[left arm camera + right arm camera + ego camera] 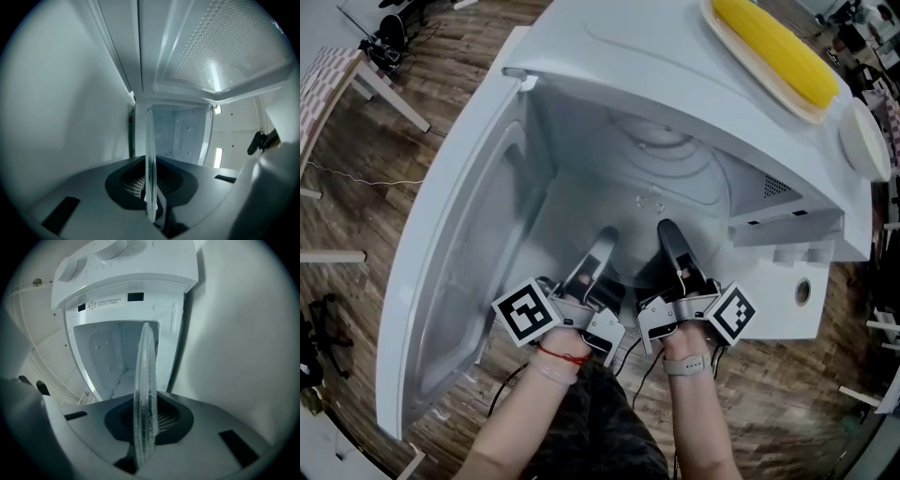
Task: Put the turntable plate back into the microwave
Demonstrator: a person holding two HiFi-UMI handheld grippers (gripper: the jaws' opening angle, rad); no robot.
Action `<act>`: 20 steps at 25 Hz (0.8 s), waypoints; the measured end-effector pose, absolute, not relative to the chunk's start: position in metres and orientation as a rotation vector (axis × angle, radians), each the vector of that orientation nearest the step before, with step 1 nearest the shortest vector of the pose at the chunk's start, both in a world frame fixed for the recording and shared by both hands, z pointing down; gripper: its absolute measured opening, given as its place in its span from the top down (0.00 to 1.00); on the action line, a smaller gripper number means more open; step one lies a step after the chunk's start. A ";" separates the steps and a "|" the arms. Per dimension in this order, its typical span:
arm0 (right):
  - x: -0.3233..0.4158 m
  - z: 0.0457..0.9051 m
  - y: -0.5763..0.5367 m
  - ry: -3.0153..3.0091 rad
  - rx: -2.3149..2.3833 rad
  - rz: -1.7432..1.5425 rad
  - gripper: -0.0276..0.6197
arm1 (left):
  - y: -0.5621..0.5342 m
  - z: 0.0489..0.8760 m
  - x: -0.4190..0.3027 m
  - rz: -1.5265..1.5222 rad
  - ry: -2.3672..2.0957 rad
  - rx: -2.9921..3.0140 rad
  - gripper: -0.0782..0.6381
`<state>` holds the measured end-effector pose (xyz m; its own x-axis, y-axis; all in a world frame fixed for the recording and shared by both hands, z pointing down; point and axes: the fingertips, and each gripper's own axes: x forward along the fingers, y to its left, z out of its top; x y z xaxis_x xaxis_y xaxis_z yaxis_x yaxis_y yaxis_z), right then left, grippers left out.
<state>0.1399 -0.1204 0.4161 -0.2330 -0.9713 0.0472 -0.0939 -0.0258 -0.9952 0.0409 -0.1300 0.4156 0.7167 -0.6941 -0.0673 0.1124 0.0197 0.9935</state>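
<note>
Saw white all over the microwave (609, 84), clear glass in the turntable plate (144, 394). Noted yellow corn (773, 47) on a cream dish (766, 82) at one o'clock, black-and-white square patterns on the marker cubes (525, 314) at six, brown wood grain on the floor (441, 84) at ten, a red cord (564, 354) at seven.

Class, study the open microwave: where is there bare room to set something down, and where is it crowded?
Bare: the microwave's top panel left of the corn tray. Crowded: its right end, taken by that tray and a white dish; and the cavity mouth, filled by the turntable plate clamped in the left gripper and right gripper.
</note>
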 end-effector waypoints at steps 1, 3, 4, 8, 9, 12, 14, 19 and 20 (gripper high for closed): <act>0.141 0.416 -0.122 1.429 -1.186 -1.367 0.90 | -0.129 0.415 0.041 -0.669 -0.513 1.426 0.85; 0.145 0.416 -0.127 1.410 -1.194 -1.368 0.90 | -0.127 0.414 0.043 -0.663 -0.505 1.434 0.85; 0.146 0.416 -0.129 1.402 -1.196 -1.369 0.90 | -0.126 0.414 0.044 -0.659 -0.501 1.438 0.85; 0.146 0.416 -0.133 1.379 -1.187 -1.375 0.90 | -0.125 0.414 0.049 -0.634 -0.492 1.444 0.85; 0.146 0.417 -0.133 1.378 -1.186 -1.377 0.90 | -0.125 0.415 0.050 -0.628 -0.495 1.444 0.85; 0.146 0.418 -0.133 1.389 -1.182 -1.381 0.90 | -0.125 0.417 0.050 -0.626 -0.497 1.442 0.85; 0.146 0.417 -0.134 1.400 -1.171 -1.383 0.90 | -0.125 0.416 0.051 -0.630 -0.490 1.445 0.85; 0.146 0.412 -0.133 1.427 -1.111 -1.388 0.89 | -0.124 0.414 0.052 -0.649 -0.484 1.435 0.85; 0.145 0.412 -0.131 1.438 -1.100 -1.397 0.89 | -0.124 0.414 0.052 -0.650 -0.485 1.433 0.85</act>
